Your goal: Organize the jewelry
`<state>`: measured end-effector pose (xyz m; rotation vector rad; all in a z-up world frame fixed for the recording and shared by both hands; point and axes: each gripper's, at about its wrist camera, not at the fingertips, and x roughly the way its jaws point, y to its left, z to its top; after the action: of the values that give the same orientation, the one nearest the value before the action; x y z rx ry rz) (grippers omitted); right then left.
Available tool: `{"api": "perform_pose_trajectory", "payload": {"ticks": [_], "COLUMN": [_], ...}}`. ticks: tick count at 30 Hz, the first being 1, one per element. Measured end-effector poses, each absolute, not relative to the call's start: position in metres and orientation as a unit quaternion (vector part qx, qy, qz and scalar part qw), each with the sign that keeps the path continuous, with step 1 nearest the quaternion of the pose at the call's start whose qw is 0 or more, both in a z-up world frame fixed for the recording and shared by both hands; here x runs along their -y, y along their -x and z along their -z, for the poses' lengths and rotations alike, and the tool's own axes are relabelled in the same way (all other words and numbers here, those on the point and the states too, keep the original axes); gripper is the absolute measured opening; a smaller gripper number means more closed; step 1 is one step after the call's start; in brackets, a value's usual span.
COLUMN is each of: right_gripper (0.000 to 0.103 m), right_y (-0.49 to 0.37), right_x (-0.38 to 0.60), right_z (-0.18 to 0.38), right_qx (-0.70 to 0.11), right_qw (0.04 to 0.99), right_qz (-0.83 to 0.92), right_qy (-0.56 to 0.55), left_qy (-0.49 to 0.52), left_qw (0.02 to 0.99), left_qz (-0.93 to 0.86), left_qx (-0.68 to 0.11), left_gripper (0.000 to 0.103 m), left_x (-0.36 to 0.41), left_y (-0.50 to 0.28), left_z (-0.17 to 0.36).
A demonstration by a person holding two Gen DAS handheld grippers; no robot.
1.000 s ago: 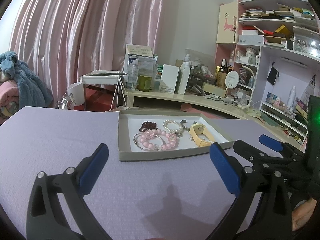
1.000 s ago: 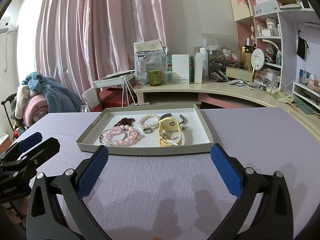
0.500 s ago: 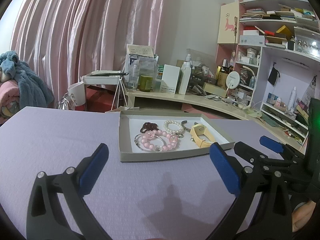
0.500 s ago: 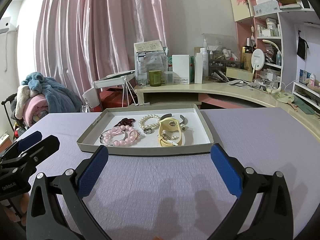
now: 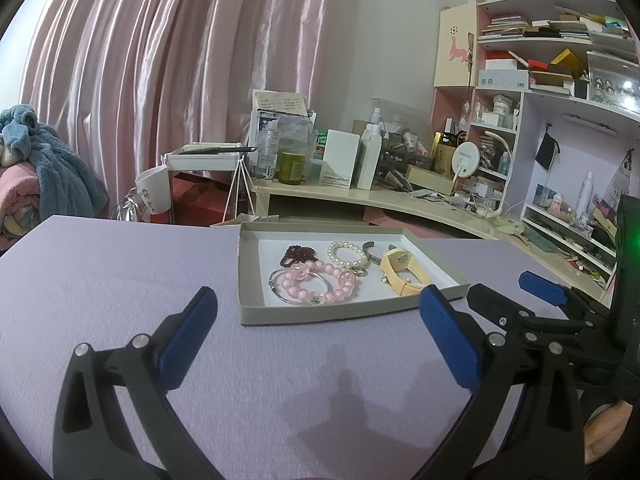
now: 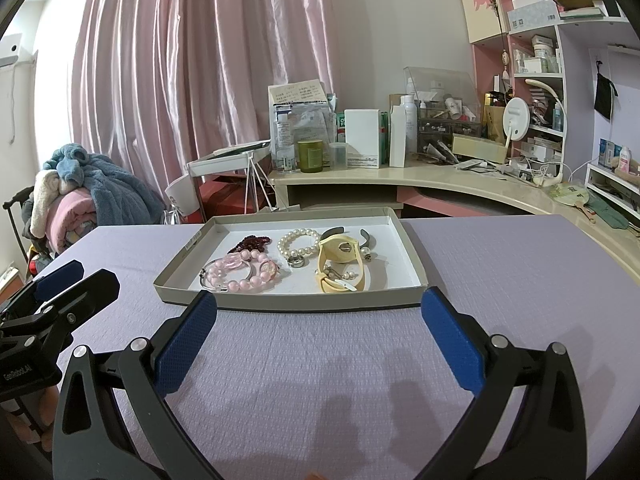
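A shallow grey cardboard tray (image 6: 288,300) (image 5: 320,314) sits on the lilac table. In it lie a pink bead bracelet (image 6: 244,274) (image 5: 316,284), a dark red bead bracelet (image 6: 250,243), a white pearl bracelet (image 6: 298,242) (image 5: 347,252), a silver ring (image 6: 297,262), a yellow watch (image 6: 340,264) (image 5: 402,272) and a grey cuff (image 6: 366,238). My left gripper (image 5: 318,340) is open and empty, short of the tray's near left corner. My right gripper (image 6: 318,334) is open and empty, just in front of the tray's near rim.
The lilac tabletop (image 6: 500,280) stretches around the tray. Behind it stand a cluttered curved desk (image 6: 400,176) with bottles and boxes, pink shelves (image 5: 552,80) at the right, a pink curtain, and a pile of blankets (image 6: 80,196) at the left.
The left wrist view has shifted slightly, so the tray sits a little nearer its centre. The right gripper has stayed still. Both grippers remain open.
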<state>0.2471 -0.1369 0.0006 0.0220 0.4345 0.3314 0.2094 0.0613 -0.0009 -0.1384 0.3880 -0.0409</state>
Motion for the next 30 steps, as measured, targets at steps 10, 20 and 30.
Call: {"api": "perform_pose_trajectory", "payload": {"ticks": [10, 20, 30], "right_gripper": [0.102, 0.102, 0.102], "right_y": [-0.2475, -0.2477, -0.2480], "right_x": [0.1370, 0.1372, 0.1377], "right_z": [-0.0004, -0.0010, -0.0014], "right_qx": [-0.215, -0.215, -0.215], "right_qw": [0.963, 0.963, 0.963], "right_qz": [-0.164, -0.163, -0.163], "right_qy": [-0.011, -0.011, -0.012], "left_qy": [0.069, 0.069, 0.068], "left_qw": [0.979, 0.978, 0.979], "left_qz": [0.021, 0.022, 0.022], "left_qx": [-0.193, -0.194, -0.193], "left_gripper": [0.101, 0.101, 0.101], "left_x": [-0.0613, -0.0614, -0.0612], "left_y": [-0.2102, -0.2106, -0.2111], "left_z": [0.0013, 0.0007, -0.0008]}}
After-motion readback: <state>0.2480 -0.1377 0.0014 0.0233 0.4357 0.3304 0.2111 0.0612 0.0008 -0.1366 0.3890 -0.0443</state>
